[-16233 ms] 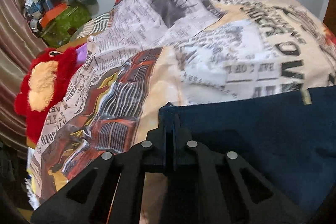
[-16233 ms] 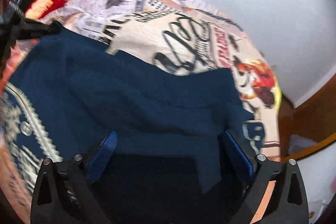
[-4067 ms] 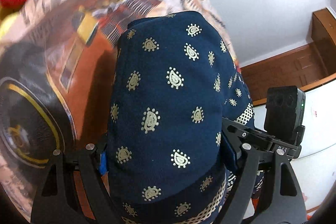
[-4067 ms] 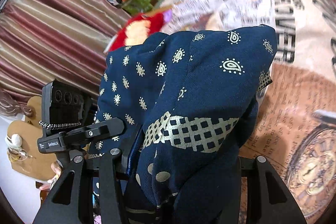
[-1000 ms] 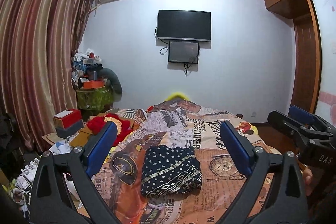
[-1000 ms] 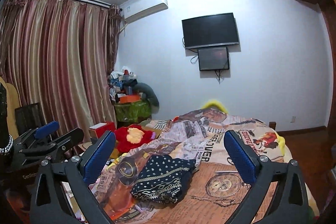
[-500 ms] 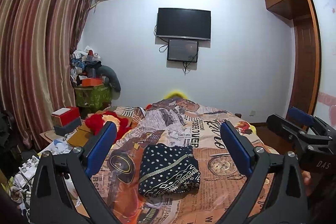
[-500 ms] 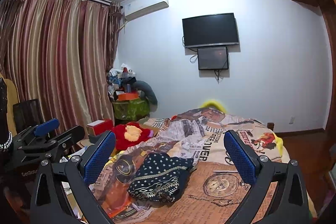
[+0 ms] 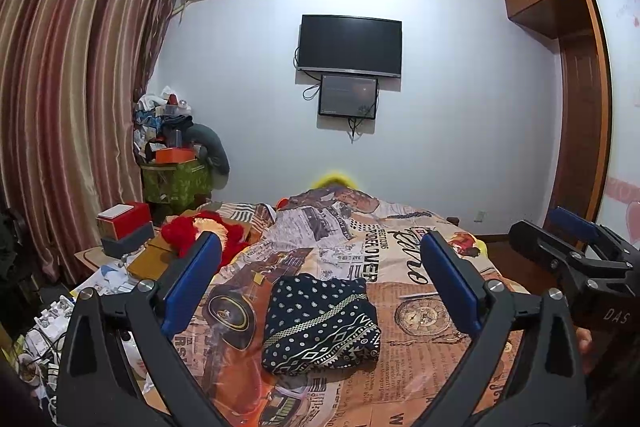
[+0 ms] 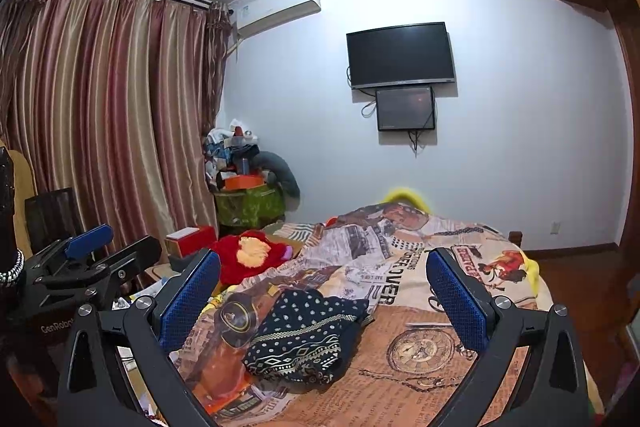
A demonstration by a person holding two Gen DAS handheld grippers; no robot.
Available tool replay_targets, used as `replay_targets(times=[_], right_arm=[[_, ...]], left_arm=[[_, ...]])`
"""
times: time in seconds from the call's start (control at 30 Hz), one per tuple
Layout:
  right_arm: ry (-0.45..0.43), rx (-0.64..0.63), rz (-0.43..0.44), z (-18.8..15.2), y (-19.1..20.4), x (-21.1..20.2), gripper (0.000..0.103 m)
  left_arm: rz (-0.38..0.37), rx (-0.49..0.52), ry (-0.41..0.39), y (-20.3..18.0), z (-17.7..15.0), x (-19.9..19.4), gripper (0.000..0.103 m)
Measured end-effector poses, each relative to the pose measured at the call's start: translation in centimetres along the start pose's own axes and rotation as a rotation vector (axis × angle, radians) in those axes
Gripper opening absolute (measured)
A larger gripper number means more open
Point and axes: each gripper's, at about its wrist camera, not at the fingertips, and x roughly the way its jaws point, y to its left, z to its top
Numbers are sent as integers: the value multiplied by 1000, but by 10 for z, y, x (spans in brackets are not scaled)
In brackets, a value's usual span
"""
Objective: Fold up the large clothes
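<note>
Now released, the navy white-patterned fabric garment [image 9: 320,323] lies folded on the near bed [image 9: 424,267], both hand-held grippers [image 9: 320,287] [image 10: 322,301] drawn back, spread apart and empty, so folding looks done.

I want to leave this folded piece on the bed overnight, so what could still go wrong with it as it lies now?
Two risks, both guesses. The folded navy garment looks loosely stacked; in the right wrist view its edges bulge unevenly, so it may slump open. It also lies on a rumpled bedspread, toward the side with the cluttered bedside table, so tugging the cover could tip it that way. Both hand-held grippers, left and right, are open and clear of it.
</note>
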Motion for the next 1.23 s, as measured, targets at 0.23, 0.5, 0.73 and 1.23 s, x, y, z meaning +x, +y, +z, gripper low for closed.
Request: replay_targets(times=[0.23, 0.5, 0.73, 1.23], right_arm=[[1, 1, 0, -1, 0, 0, 103], [-1, 3, -1, -1, -1, 0, 103], [-2, 6, -2, -2, -1, 0, 103], [-1, 9, -4, -3, 0, -1, 103]], left_arm=[[-3, -3, 2, -3, -1, 1, 101], [-34, -9, 10, -5, -2, 3, 101], [-47, -6, 13, -5, -1, 2, 101], [-64, -16, 30, -5, -2, 3, 101]])
